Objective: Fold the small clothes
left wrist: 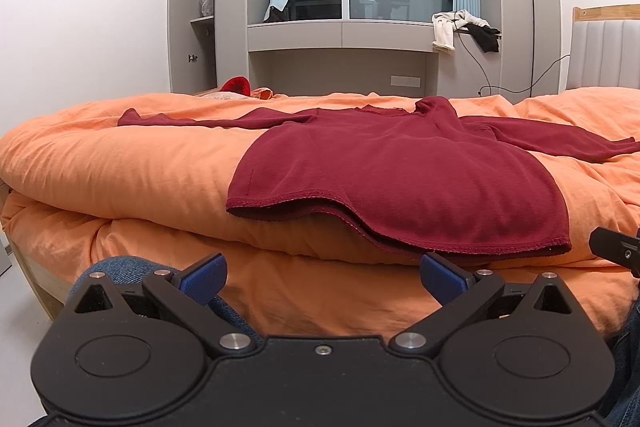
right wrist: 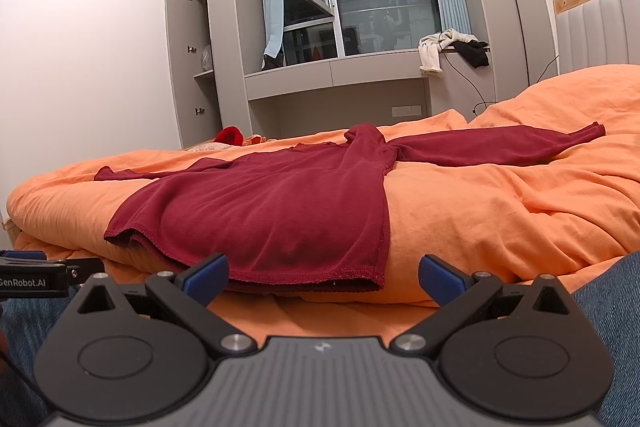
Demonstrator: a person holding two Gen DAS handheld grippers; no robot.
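Observation:
A dark red long-sleeved top (left wrist: 400, 171) (right wrist: 272, 203) lies spread flat on the orange duvet (left wrist: 120, 163) (right wrist: 500, 211), both sleeves stretched out sideways and the hem toward me. My left gripper (left wrist: 322, 277) hovers open just short of the hem, with nothing between its blue pads (left wrist: 204, 277). Open too is my right gripper (right wrist: 322, 277), low before the hem's right corner; one blue pad (right wrist: 442, 277) shows at the right. Each gripper's tip shows at the edge of the other's view.
A person's jeans-clad legs (left wrist: 120, 267) (right wrist: 608, 307) are at the bed's near edge. A red item (left wrist: 236, 85) lies at the far side of the bed. Behind stand an open cabinet (left wrist: 192, 7), a window ledge with clothes (left wrist: 464, 27), and a headboard (right wrist: 596, 31) at right.

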